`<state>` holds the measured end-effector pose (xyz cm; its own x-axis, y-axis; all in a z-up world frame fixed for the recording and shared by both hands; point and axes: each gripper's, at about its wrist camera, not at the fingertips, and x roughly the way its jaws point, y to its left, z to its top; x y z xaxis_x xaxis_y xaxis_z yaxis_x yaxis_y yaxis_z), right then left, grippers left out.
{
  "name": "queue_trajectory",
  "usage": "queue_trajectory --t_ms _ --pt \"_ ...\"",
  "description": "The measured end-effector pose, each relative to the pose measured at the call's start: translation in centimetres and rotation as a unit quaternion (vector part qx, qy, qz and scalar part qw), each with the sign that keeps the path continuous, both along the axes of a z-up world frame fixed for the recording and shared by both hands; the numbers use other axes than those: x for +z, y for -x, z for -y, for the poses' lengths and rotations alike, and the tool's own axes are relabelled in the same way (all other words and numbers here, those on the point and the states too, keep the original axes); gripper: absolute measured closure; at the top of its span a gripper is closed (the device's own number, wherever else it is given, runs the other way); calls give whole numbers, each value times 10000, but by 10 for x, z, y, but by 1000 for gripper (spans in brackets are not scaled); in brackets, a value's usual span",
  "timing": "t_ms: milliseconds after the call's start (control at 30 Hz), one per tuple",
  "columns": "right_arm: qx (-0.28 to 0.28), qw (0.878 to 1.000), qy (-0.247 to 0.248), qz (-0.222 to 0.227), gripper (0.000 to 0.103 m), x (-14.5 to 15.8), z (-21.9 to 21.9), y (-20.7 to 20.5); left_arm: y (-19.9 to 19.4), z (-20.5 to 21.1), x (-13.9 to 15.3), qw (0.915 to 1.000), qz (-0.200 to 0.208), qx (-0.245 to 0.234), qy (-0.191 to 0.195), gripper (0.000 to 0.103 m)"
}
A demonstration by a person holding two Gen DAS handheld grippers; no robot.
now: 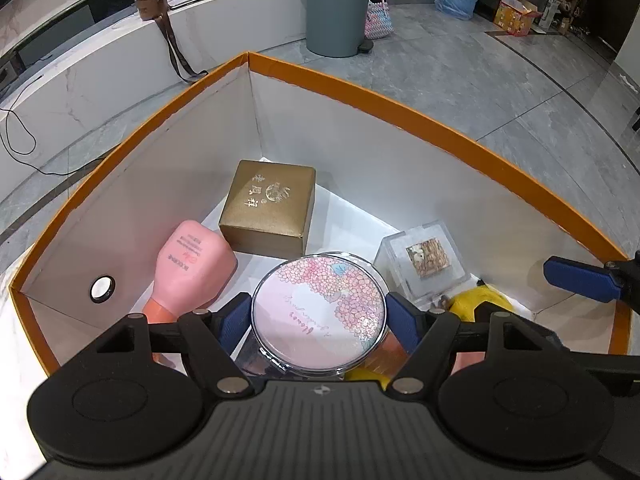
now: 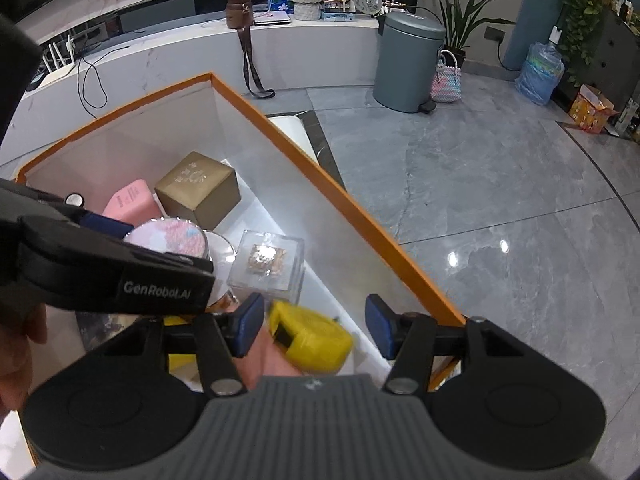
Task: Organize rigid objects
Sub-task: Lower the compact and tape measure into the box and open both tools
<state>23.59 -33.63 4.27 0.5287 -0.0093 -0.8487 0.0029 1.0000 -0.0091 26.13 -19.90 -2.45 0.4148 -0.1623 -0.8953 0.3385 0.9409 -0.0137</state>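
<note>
Over the orange-rimmed box (image 1: pixel 360 80), the left gripper (image 1: pixel 319 322) is seen holding a round floral compact (image 1: pixel 320 312); its blue fingers (image 1: pixel 234 320) are pressed against the compact's two opposite edges, and the disc is kept flat, face up, above the box's white floor. Beneath and beyond the compact, a gold box (image 1: pixel 270 210) is seen lying toward the far corner, with a pink bottle (image 1: pixel 192 270) lying on its side just beside it, near the wall that carries a round hole (image 1: pixel 102 289). A clear plastic case (image 1: pixel 426 266) is placed to the right of the compact, and a yellow object (image 1: pixel 480 300) is partly visible near it, behind the gripper body.

From the right wrist view, the right gripper (image 2: pixel 316 326) is shown with its fingers (image 2: pixel 250 326) well apart and nothing clamped between them; no contact with anything can be made out. The yellow object (image 2: pixel 310 338) is seen blurred, low in the gap between the fingers, on the box floor near the orange rim (image 2: pixel 360 216). The left gripper (image 2: pixel 116 264) is seen crossing the left side of this view with the compact (image 2: pixel 168 236) in its grasp. A grey bin (image 2: pixel 408 64) is seen on the tiled floor (image 2: pixel 500 200) beyond the box.
</note>
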Motion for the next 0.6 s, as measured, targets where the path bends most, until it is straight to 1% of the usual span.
queue_trajectory --t_ms 200,367,600 --pt "63 10000 -39 13 46 3 -1 3 -1 0 -1 10000 -49 48 27 14" --pt "40 10000 -48 42 46 5 -1 3 0 -4 1 9997 -47 103 204 13" --pt "55 9999 -49 108 46 9 -3 7 6 -13 12 9983 51 270 521 13"
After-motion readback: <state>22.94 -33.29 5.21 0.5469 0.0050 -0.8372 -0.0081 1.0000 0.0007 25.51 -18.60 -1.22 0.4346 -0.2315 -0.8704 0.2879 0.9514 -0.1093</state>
